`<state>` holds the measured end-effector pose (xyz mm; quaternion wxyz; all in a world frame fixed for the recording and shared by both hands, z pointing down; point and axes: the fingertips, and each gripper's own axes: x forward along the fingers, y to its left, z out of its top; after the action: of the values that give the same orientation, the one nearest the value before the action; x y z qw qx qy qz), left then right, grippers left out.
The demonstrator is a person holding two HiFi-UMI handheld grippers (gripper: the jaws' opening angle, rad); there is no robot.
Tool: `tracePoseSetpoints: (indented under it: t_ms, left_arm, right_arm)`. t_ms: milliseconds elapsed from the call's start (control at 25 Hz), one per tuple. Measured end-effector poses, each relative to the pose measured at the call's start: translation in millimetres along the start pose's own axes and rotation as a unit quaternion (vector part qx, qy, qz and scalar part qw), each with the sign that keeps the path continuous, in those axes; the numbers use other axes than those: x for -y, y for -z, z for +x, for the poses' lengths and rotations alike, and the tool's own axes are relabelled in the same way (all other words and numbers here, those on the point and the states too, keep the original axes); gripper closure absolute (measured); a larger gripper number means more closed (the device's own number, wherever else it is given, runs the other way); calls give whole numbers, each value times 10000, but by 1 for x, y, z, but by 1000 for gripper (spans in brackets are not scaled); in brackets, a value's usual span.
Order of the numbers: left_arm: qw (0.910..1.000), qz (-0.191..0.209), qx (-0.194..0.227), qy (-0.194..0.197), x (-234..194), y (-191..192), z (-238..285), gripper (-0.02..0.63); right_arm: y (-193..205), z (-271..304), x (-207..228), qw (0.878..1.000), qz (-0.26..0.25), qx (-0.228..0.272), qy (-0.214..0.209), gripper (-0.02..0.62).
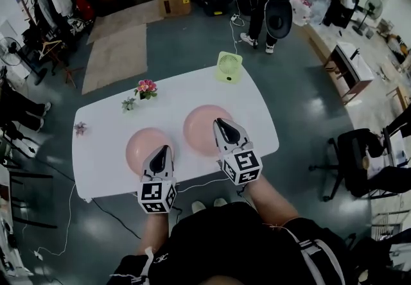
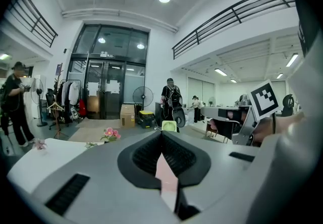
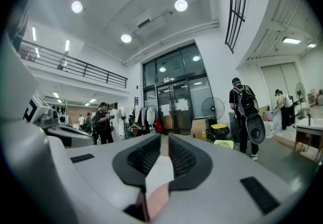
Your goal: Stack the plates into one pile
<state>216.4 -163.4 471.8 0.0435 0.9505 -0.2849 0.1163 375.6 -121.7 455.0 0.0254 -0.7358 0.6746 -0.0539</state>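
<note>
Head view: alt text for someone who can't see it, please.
Two round pink plates lie side by side on a white table; the left gripper, shut, points over the left plate and the right gripper, shut, over the right plate. A small green fan and pink flowers stand behind.

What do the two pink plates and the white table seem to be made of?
Left pink plate and right pink plate: perhaps plastic or melamine, possibly glazed ceramic. Both are evenly coloured, smooth and without pattern, so the look leaves it open.
Table: a smooth white top, probably laminate or painted board. The sign is a uniform flat surface with rounded corners.
</note>
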Motion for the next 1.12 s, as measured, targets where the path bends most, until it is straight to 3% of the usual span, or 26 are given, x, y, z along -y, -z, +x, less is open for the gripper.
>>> tracePoseSetpoints:
  t_ms: [80,160,400,640,760,880,1120]
  left_arm:
    - [10000,0,-1,-15,1,1,-5,592]
    - [10000,-5,5,-32,0,3,-12,592]
    - [9999,-52,19,-159,-8,9,-30,592]
    - [9993,-116,-31,-352,-19,20,-50,592]
    - [9989,-148,-55,-448,-25,25,-59,592]
    - [9983,-210,-84,-531,-33,30,-66,592]
    - [9969,-304,-149,-708,-46,38,-77,592]
  right_arm:
    - [5,0,-7,9998,-60,-63,-157,483]
    - [15,0,-14,9995,-75,-194,-256,461]
    - [71,4,-31,9947,-217,-871,-498,459]
    - [156,6,-48,9766,-536,-1908,-836,457]
    - [198,7,-50,9622,-680,-2450,-977,457]
    - [233,10,-49,9427,-1286,-2869,-1118,454]
    - [287,6,-35,8789,-2667,-3723,-1338,430]
